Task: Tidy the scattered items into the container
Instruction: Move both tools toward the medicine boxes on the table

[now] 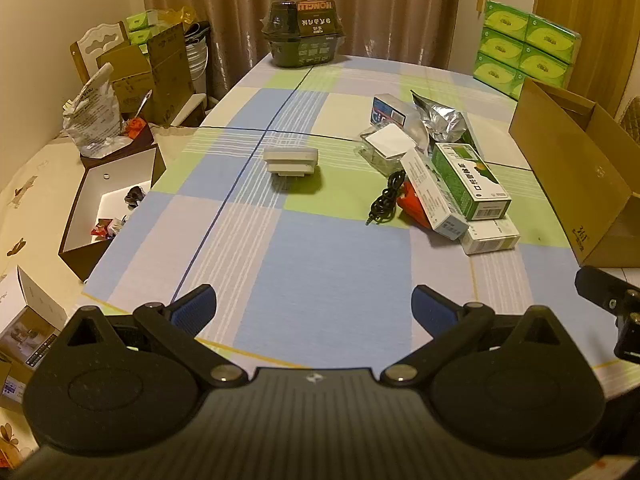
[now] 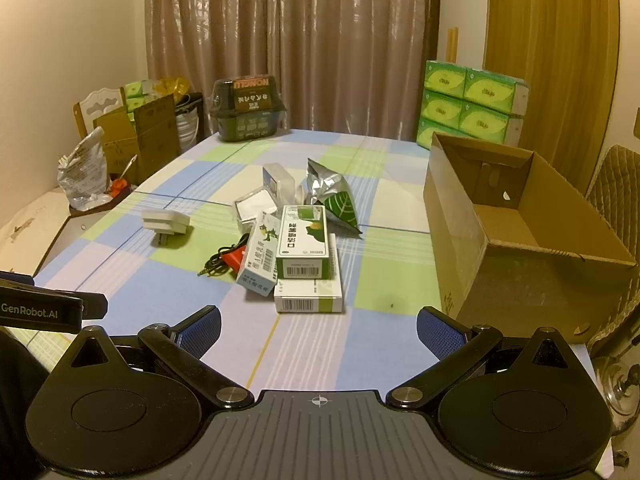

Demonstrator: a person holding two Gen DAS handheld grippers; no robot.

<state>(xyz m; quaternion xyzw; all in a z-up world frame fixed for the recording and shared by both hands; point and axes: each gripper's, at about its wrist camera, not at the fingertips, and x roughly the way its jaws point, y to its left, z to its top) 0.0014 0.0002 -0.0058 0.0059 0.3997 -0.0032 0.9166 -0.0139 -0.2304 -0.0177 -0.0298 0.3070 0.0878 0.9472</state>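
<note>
Both grippers hang above the near edge of the table [image 2: 312, 344], each with its jaws spread wide and nothing between them: the left gripper [image 1: 314, 306] over a bare stretch of checked cloth, the right gripper [image 2: 318, 330] just short of the pile. The near half of the table lies open from its left edge across to the cardboard box [image 2: 520, 240], which stands upright and open-topped at the right edge, its interior bare as far as can be seen. The scattered items crowd together in the middle, just left of the box: a green medicine box [image 2: 305, 242] lies on top of a white and green carton [image 2: 309, 296], with a pale blue carton [image 2: 262, 258] leaning against them, and a black cable [image 2: 218, 262] and a red object [image 2: 236, 260] touching on the left. Behind these sit a foil pouch [image 2: 332, 196], a clear plastic case [image 2: 256, 208] and a small blue and white box [image 2: 276, 178]. A white plug adapter [image 2: 166, 222] stands apart to the left with clear cloth around it. At the far edge rests a dark wrapped container [image 2: 248, 110], well apart from the pile. Beyond the far right corner rise stacked green tissue packs [image 2: 468, 108]; off the left edge are cartons [image 2: 140, 136] and a crumpled bag [image 2: 84, 172].
</note>
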